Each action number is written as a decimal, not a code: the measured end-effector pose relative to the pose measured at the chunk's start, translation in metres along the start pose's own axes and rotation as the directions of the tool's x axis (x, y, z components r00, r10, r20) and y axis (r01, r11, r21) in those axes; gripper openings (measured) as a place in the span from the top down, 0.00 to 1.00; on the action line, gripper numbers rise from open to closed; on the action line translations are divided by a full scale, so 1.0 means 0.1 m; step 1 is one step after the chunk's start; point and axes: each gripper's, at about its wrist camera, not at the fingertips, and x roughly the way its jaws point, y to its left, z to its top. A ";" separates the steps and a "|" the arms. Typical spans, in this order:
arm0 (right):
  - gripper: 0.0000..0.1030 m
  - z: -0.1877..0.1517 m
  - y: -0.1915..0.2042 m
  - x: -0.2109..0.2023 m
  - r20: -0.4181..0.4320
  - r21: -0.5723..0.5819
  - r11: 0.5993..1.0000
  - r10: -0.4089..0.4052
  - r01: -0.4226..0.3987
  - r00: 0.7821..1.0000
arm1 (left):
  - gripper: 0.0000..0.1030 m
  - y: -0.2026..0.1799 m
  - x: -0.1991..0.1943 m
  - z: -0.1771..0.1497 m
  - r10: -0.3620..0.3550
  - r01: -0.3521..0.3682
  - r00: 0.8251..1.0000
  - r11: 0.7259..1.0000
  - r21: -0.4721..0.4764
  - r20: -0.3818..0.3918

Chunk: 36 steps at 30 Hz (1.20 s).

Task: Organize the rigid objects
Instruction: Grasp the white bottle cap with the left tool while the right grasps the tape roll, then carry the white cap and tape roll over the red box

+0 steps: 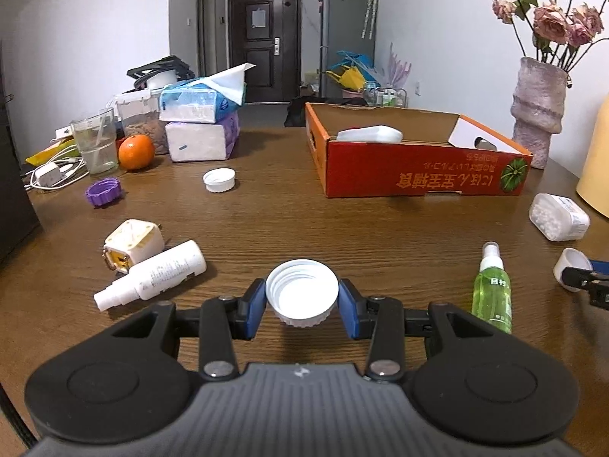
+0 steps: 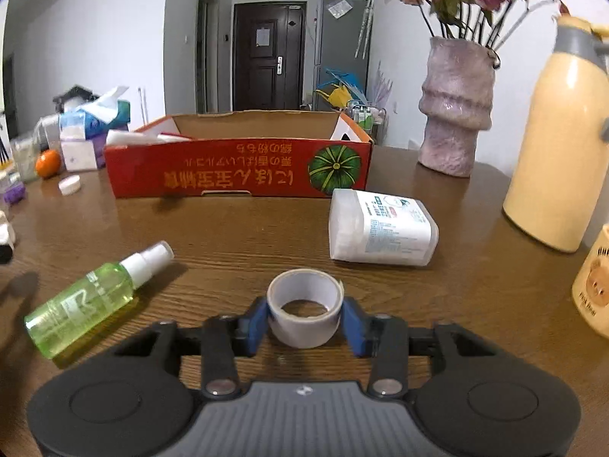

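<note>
My left gripper (image 1: 302, 302) is shut on a white screw lid (image 1: 302, 293), held open side up just above the wooden table (image 1: 289, 221). My right gripper (image 2: 304, 316) is shut on a white tape roll (image 2: 304, 306), also seen at the right edge of the left wrist view (image 1: 571, 268). The red cardboard box (image 1: 418, 169) stands at the back right and holds a white flat object (image 1: 369, 134); it also shows in the right wrist view (image 2: 236, 171). A green spray bottle (image 1: 491, 293) (image 2: 91, 297) lies between the grippers.
On the table lie a white spray bottle (image 1: 160, 274), a cream plug cube (image 1: 133, 245), a purple lid (image 1: 103, 191), a white lid (image 1: 219, 179), an orange (image 1: 136, 151), a glass (image 1: 95, 144), tissue packs (image 1: 201, 129), a white pill box (image 2: 380, 228), a vase (image 2: 453, 110) and a yellow flask (image 2: 559, 144).
</note>
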 end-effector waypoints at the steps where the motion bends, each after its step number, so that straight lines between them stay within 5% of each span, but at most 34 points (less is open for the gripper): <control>1: 0.60 -0.01 0.01 -0.03 0.017 -0.004 1.000 -0.006 0.006 1.000 | 0.60 -0.01 0.00 0.00 0.002 -0.002 1.000 1.000 -0.002 -0.002; 13: 0.60 -0.02 0.13 -0.38 0.154 0.003 1.000 0.012 -0.013 0.988 | 0.60 -0.04 -0.08 -0.03 0.017 -0.017 1.000 1.000 -0.005 0.025; 36: 0.60 0.41 0.51 -0.48 0.196 -0.078 0.991 0.126 -0.112 0.973 | 0.60 -0.46 -0.35 0.47 -0.027 0.033 0.992 0.999 -0.043 0.123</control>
